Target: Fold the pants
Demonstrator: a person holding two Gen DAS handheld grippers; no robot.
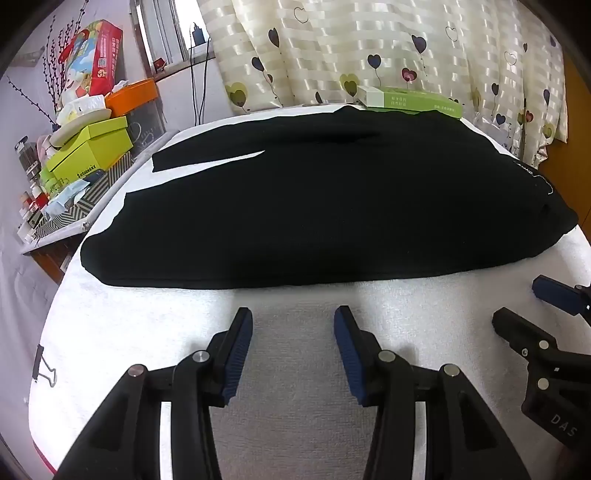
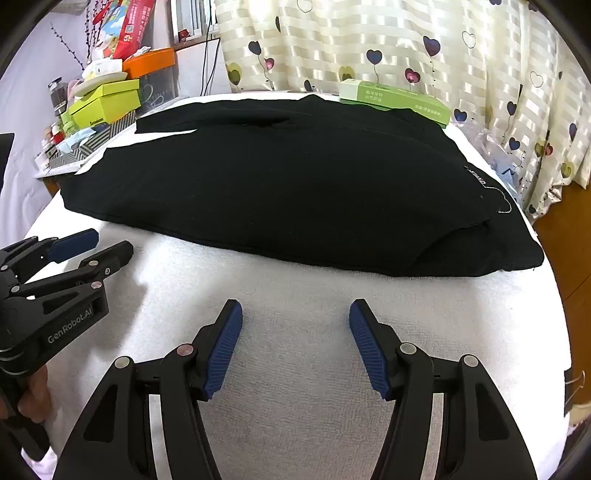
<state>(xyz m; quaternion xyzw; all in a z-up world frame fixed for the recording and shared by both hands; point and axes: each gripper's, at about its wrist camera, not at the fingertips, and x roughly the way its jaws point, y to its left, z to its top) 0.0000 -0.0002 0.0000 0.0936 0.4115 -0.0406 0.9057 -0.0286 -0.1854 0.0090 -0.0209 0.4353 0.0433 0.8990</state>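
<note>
Black pants (image 1: 317, 206) flat on white towel (image 1: 295, 369), long axis left-right, ahead of both. Left gripper (image 1: 293, 325) open, empty; right gripper (image 2: 295, 317) same. Both near hem edge, not touching.

A cream curtain (image 1: 369, 48) with pale satin stripes and heart-shaped balloon prints hangs across the far side, daylight glowing through it. At the far left a window (image 1: 162, 33) lets in brighter light above a sill, and a dark cable (image 1: 195, 81) hangs down there. A side shelf (image 1: 70, 221) on the left is crowded with boxes: lime green (image 1: 92, 147), orange (image 1: 133, 96), red (image 1: 99, 55). The desk (image 1: 295, 369) wears white towelling. Brown wood (image 2: 569, 240) shows at the right.
</note>
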